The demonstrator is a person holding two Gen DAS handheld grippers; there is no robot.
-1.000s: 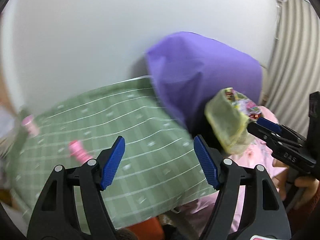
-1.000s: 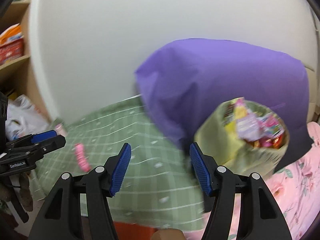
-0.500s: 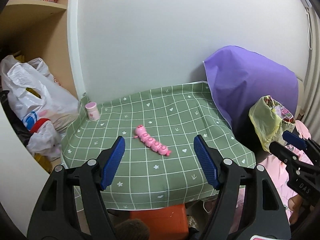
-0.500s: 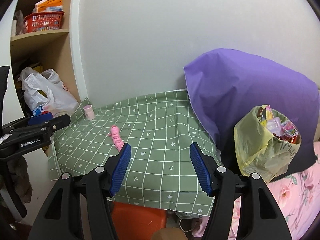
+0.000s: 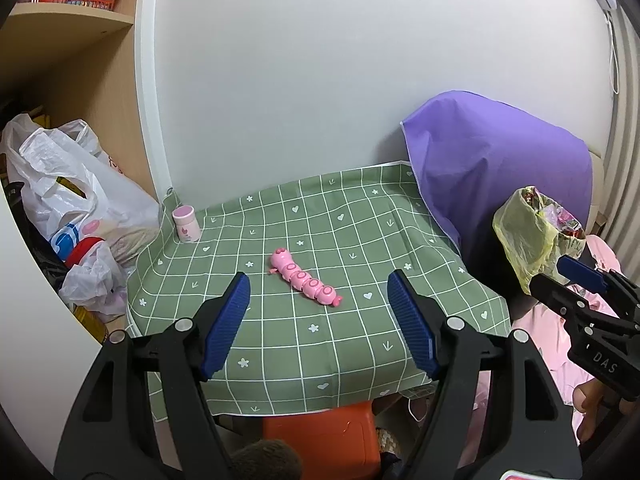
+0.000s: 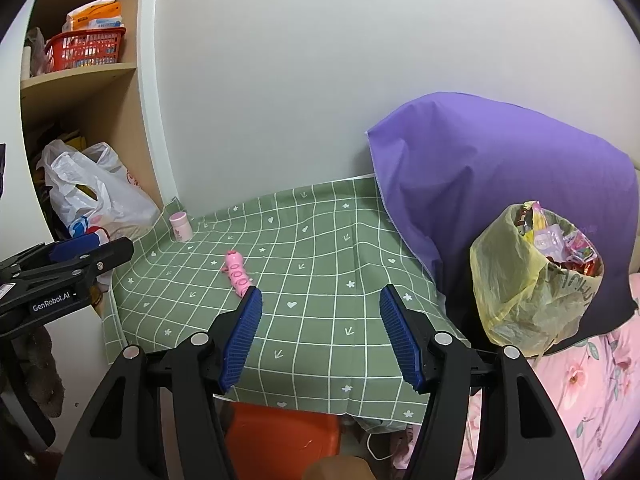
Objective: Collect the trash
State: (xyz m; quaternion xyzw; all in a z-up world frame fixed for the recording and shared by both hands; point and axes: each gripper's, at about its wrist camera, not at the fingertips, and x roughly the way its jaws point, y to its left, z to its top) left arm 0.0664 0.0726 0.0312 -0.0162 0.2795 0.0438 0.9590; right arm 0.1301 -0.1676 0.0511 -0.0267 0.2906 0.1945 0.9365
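Both grippers hang above the near edge of the table, empty: the left gripper (image 5: 318, 320) has its blue-padded jaws spread wide, and so has the right gripper (image 6: 320, 334). Ahead of the left gripper, almost centred between its fingers, a pink segmented plastic caterpillar toy (image 5: 305, 277) lies on the green checked tablecloth (image 5: 360, 232); from the right gripper it sits ahead and to the left. A small pink-capped white jar (image 5: 186, 225) stands far ahead and left of both. The full yellow plastic trash bag (image 6: 532, 276) stands just right of the right gripper, against a purple cover (image 6: 500, 168). This looks like the search step; the next move would be reaching forward and closing on the toy lengthwise across its narrow body.
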